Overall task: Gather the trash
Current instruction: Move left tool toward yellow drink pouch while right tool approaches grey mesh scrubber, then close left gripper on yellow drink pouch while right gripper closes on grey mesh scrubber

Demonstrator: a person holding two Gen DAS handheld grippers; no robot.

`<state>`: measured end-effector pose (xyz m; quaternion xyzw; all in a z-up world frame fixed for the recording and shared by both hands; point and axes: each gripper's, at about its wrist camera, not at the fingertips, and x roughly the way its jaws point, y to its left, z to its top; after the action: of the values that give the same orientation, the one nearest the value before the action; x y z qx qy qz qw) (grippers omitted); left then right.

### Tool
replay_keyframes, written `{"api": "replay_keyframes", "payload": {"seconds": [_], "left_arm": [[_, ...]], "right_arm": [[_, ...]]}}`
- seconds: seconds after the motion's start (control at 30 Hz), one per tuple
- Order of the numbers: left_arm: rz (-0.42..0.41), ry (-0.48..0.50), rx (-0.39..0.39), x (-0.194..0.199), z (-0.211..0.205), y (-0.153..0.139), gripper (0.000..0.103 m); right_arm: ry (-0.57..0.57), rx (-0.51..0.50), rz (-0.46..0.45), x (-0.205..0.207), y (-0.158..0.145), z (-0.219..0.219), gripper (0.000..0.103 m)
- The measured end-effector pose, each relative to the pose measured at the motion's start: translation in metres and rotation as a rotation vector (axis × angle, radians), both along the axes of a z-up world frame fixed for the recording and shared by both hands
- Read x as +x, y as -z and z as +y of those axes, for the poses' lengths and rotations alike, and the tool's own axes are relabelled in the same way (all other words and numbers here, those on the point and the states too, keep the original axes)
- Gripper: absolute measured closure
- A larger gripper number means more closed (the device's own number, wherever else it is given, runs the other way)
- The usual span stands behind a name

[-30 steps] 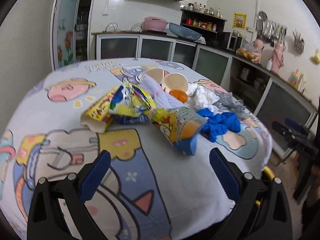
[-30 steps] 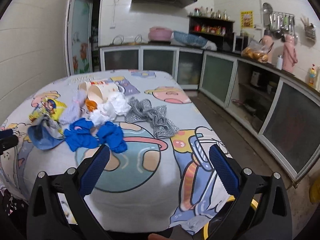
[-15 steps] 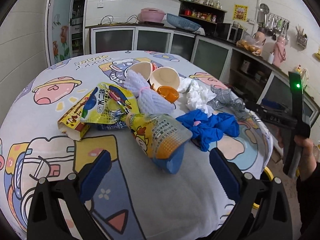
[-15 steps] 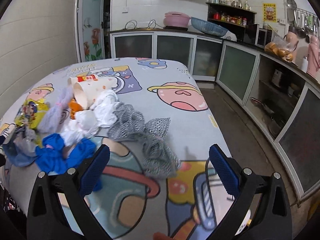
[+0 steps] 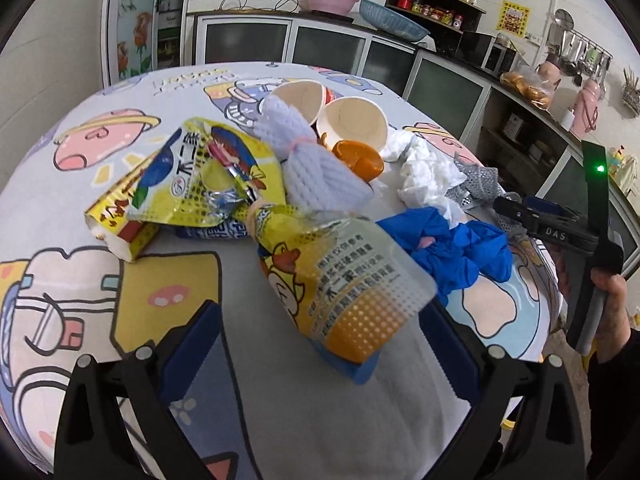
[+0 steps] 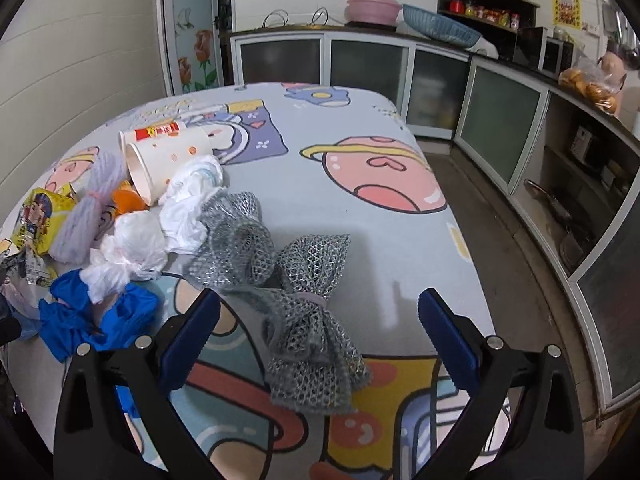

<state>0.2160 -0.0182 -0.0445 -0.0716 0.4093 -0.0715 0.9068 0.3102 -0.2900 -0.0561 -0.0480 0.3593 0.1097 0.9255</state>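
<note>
The left gripper (image 5: pixel 320 352), spread wide and holding nothing, has the yellow snack bag (image 5: pixel 344 276) lying on the table straight ahead between its fingers, long axis slanting away leftward, while the equally spread right gripper (image 6: pixel 318 332) faces the grey mesh bundle (image 6: pixel 308 332).

Two cups (image 5: pixel 352 122) (image 5: pixel 298 94), two snack bags (image 5: pixel 208 176) (image 5: pixel 340 276), two foam nets (image 5: pixel 320 178) (image 5: pixel 280 120), one blue glove (image 5: pixel 448 240), one orange peel (image 5: pixel 358 158) and one box (image 5: pixel 118 220) are seen.

A home kitchen: glass-front cabinets (image 6: pixel 364 62), spice shelf (image 5: pixel 436 8), hanging utensils (image 5: pixel 580 50).
</note>
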Motion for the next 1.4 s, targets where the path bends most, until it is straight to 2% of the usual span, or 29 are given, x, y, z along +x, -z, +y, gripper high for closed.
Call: {"api": "replay_keyframes", "payload": {"seconds": [0.1, 0.17, 0.23, 0.37, 0.43, 0.5, 0.53, 0.57, 0.67, 0.83, 1.07, 1.27, 1.4], "left_arm": [[0.000, -0.011, -0.017, 0.003, 0.002, 0.004, 0.008], [-0.003, -0.015, -0.024, 0.003, 0.002, 0.004, 0.008], [-0.008, -0.017, -0.025, 0.004, 0.002, 0.003, 0.009], [-0.016, -0.021, -0.030, 0.003, 0.003, 0.001, 0.011], [-0.020, -0.021, -0.035, 0.002, 0.005, 0.001, 0.019], [-0.023, -0.016, -0.037, 0.002, 0.005, 0.000, 0.030], [-0.024, -0.012, -0.037, 0.002, 0.004, 0.000, 0.036], [-0.023, -0.006, -0.039, 0.002, 0.003, 0.001, 0.053], [-0.027, 0.000, -0.025, 0.002, 0.001, 0.002, 0.061], [-0.053, 0.007, -0.030, -0.002, 0.002, -0.003, 0.069], [-0.112, 0.044, -0.035, -0.017, 0.002, -0.020, 0.070], [-0.143, 0.065, -0.029, -0.031, 0.006, -0.028, 0.070], [-0.182, 0.070, -0.012, -0.043, 0.010, -0.038, 0.070]], "right_arm": [[-0.011, 0.003, 0.017, 0.006, 0.002, 0.002, 0.010], [-0.020, -0.012, 0.028, 0.008, 0.003, 0.005, 0.027], [-0.021, -0.052, 0.037, 0.009, 0.006, 0.009, 0.034], [-0.044, -0.057, 0.038, 0.003, 0.006, 0.012, 0.035], [-0.053, -0.051, 0.041, -0.001, 0.005, 0.012, 0.039], [-0.060, -0.051, 0.051, -0.003, 0.006, 0.012, 0.050], [-0.055, -0.061, 0.051, -0.004, 0.007, 0.012, 0.061], [-0.047, -0.077, 0.054, -0.004, 0.008, 0.011, 0.073], [-0.045, -0.061, 0.079, -0.004, 0.011, 0.007, 0.082], [-0.017, -0.022, 0.072, -0.009, 0.004, -0.001, 0.086], [-0.008, 0.000, 0.034, -0.026, -0.012, -0.002, 0.086], [-0.007, -0.028, -0.015, -0.042, -0.024, 0.003, 0.086], [-0.003, 0.013, -0.033, -0.050, -0.034, -0.002, 0.086]]}}
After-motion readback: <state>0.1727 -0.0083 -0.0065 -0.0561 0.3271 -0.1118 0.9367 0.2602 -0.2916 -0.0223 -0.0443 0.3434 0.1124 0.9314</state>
